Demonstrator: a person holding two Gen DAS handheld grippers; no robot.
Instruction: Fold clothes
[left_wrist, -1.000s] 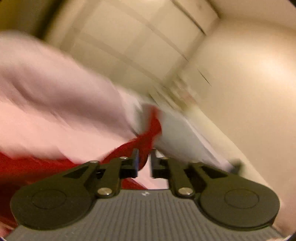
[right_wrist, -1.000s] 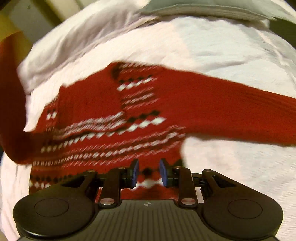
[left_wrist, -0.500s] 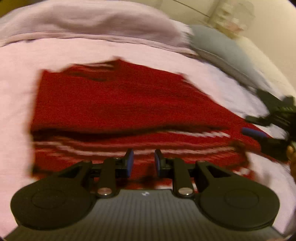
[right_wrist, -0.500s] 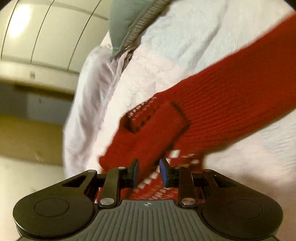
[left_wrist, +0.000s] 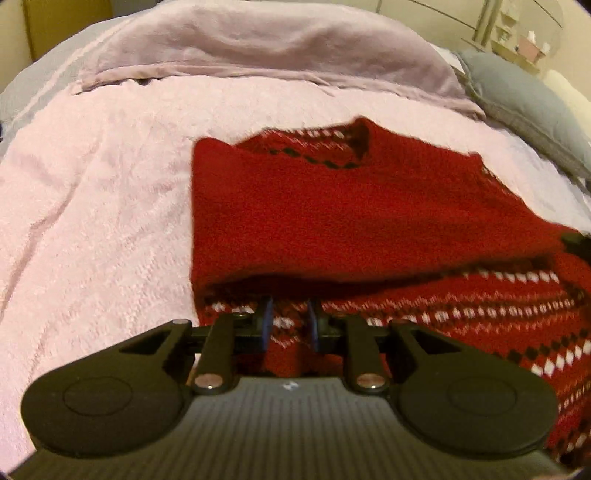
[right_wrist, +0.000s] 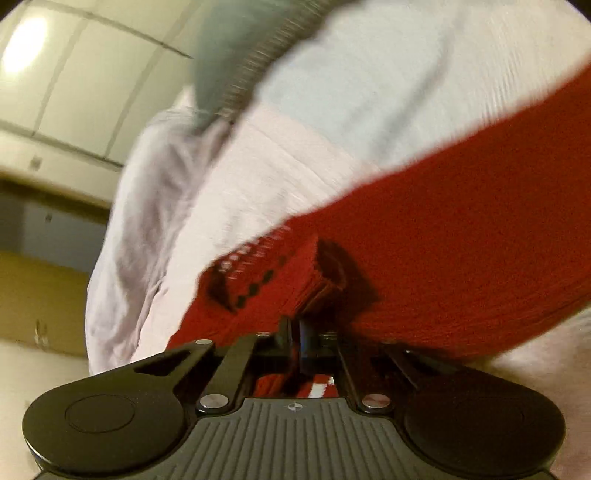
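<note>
**Red knit half folded on the bed, right gripper pinching an edge**

Red wool sits between the narrow-set fingers of the right gripper (right_wrist: 295, 334); its jaws look almost closed on a bunched edge of the sweater (left_wrist: 369, 221), near the patterned band, though blur leaves the exact hold a little uncertain. The left gripper (left_wrist: 287, 325) hangs just above the near patterned hem with its jaws apart and nothing between them.

Outward from there, the sweater lies on the pale pink bedspread (left_wrist: 92, 221), right of the middle of the bed. A plain red panel is already laid across the body, leaving the white and black diamond rows showing along the near edge and at the far neckline. A lilac duvet (left_wrist: 258, 44) is heaped at the far side, and a grey pillow (left_wrist: 524, 96) lies far right.

By my reading, one fold is down and the right side is being taken up for the next. That calls for carrying the pinched edge leftward across the body and laying it flat, with the left gripper free to steady the near hem.
</note>
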